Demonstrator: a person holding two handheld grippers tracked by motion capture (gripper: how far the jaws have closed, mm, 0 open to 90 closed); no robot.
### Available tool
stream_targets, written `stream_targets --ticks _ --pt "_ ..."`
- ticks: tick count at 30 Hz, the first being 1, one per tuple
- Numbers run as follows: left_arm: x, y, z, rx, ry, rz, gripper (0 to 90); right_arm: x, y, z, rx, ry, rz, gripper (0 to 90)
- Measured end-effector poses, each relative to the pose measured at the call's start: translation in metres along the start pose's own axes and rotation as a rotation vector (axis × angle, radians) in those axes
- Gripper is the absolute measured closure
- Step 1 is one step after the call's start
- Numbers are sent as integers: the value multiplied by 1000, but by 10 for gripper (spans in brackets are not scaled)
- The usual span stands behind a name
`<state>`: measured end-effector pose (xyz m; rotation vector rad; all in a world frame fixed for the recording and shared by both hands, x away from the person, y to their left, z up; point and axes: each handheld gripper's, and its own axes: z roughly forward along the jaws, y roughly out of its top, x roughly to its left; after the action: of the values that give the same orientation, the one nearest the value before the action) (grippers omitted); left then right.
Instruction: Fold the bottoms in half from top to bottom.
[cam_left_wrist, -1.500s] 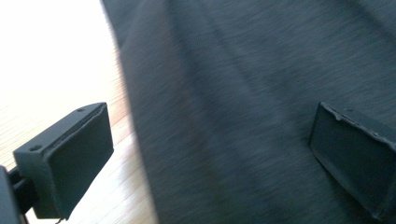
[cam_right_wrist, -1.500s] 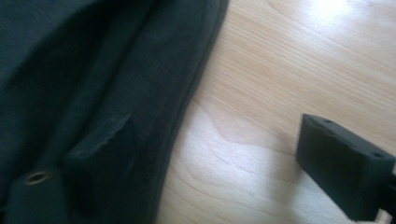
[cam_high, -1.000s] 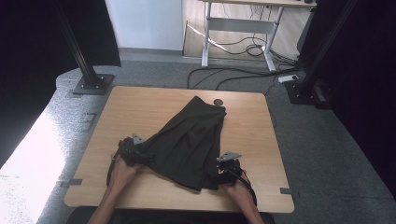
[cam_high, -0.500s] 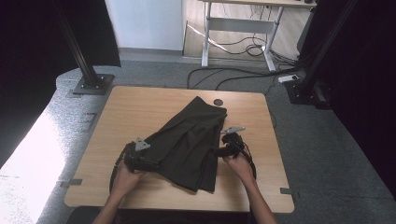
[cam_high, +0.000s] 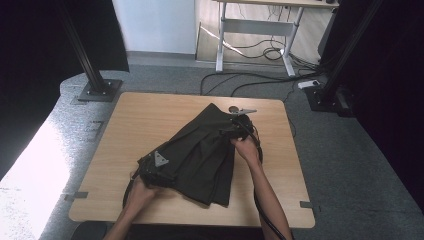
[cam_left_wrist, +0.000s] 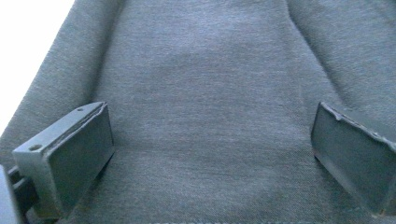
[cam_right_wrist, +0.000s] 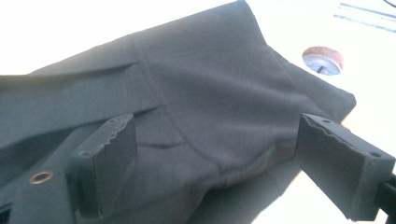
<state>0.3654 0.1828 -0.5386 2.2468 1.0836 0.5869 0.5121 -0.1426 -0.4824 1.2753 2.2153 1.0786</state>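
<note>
Dark garment lies folded on the wooden table, running from near edge toward far right. Left gripper sits at its near left end, jaws wide, cloth spread flat between them. Right gripper at far end, jaws wide over the fabric, not pinching. Small round disc just beyond the cloth.

The left gripper hovers with jaws spread wide over smooth dark grey fabric.
</note>
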Motion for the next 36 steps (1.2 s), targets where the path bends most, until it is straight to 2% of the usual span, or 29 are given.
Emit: stream_targets --ticks 5,8,12,15,19,24,26,27,29,30,31,33,34,36 --pt "19 2 3 13 24 6 0 -3 -7 19 94 -39 -46 137" --pt "36 4 7 30 47 -1 0 0 -20 26 138 -30 -72 144" --pt "65 10 15 50 57 -13 0 12 -36 31 161 -34 -117 149" --pt "86 12 20 55 53 -15 0 25 -44 31 146 -37 -111 163" --pt "112 13 27 57 39 -65 0 43 -52 26 145 -45 -84 172" --pt "141 13 39 45 -11 -173 0 70 -69 9 154 -64 -71 169" --pt "149 15 43 44 -57 -209 13 80 -76 -1 165 -52 -71 165" --pt "151 16 42 47 -67 -207 33 83 -80 -8 169 -34 -58 165" --pt "152 20 34 39 -57 -188 74 83 -81 -18 165 12 -42 167" --pt "151 23 26 14 -54 -184 94 80 -80 -25 156 25 -42 169" --pt "150 25 17 -18 -68 -183 114 77 -77 -31 141 26 -46 175" --pt "144 30 -1 -59 -114 -160 135 67 -69 -41 99 11 -51 176" --pt "140 33 -9 -72 -149 -141 137 60 -65 -44 85 2 -42 176" --pt "129 36 -21 -74 -226 -84 153 45 -57 -44 61 -17 -35 176"
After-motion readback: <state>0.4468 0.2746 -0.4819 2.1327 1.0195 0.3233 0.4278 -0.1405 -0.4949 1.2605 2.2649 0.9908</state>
